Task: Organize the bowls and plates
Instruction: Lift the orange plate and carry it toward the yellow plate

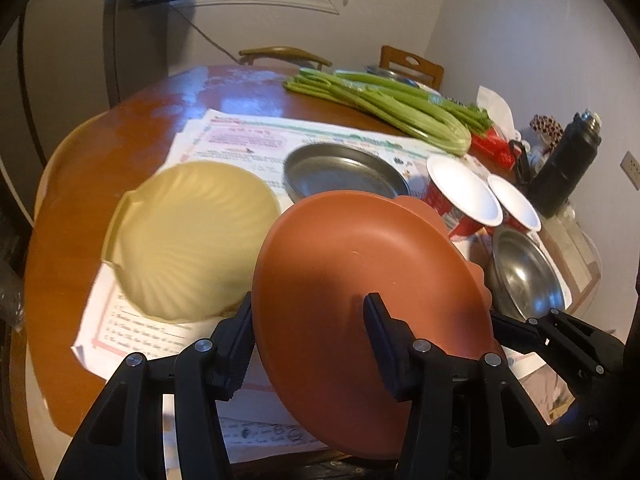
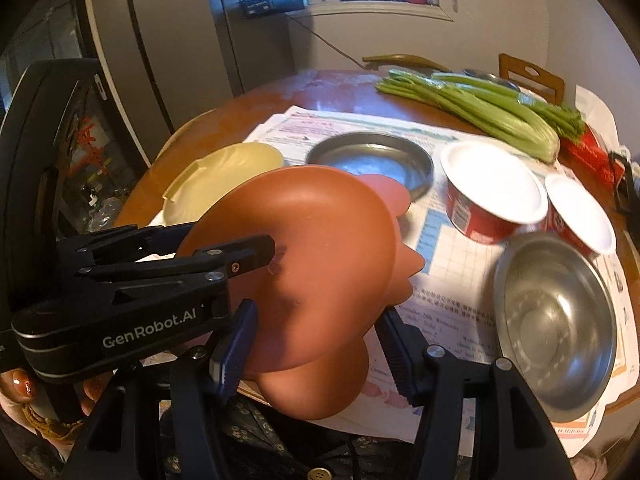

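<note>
Two sets of tongs are seen around one terracotta-orange plastic plate with a scalloped edge (image 1: pixel 360 280), which is held tilted on edge above the round wooden tabletop (image 1: pixel 132 128). The left tongs (image 1: pixel 310 328) are closed on the plate's rim, one pad on each face. The right tongs (image 2: pixel 316 344) straddle the plate's lower edge; whether they press it cannot be told. Left of the plate, a pale yellow shell-shaped plastic dish (image 1: pixel 192 236) lies on printed paper sheets (image 1: pixel 240 140). Behind it a shallow round steel plate (image 1: pixel 344 172) is set. Further right, two red paper cups with white insides (image 2: pixel 492 196) lie tipped, just beside a steel bowl (image 2: pixel 556 320). Green celery stalks (image 2: pixel 480 108) lie behind.
</note>
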Demonstrator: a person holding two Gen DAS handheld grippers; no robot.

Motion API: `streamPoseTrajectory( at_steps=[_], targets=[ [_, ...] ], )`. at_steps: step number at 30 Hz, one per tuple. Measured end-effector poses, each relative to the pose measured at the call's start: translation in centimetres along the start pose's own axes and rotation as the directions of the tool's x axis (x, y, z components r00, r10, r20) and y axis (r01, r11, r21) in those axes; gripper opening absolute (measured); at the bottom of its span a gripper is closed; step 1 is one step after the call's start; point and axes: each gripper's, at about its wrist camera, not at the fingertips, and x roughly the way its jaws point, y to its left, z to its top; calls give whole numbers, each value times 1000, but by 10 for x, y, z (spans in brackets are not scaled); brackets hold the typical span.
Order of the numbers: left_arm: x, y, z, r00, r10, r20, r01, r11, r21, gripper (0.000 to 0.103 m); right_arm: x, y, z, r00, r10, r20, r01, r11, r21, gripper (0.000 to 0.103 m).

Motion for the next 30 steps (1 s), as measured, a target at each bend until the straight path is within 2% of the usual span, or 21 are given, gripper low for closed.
streamPoseTrajectory(
  at_steps=[10, 17, 24, 30],
  targets=[
    [-33, 32, 20, 996, 51, 78, -47, 998, -48, 54, -6, 29, 36, 998, 37, 48, -34, 997, -73, 60],
    [-61, 54, 46, 983, 96, 156, -87, 994, -68, 54, -9, 53, 69, 992, 71, 100, -58, 990, -126, 60],
    [-79, 69, 68, 970, 144, 195, -137, 989, -49, 54, -11, 69, 97, 987, 105, 119, -86, 984, -157, 60],
    [-90, 83, 85, 965, 137, 225, -129, 990, -49, 55, -14, 80, 119, 982, 111, 151, -84, 981, -173, 60]
  ],
)
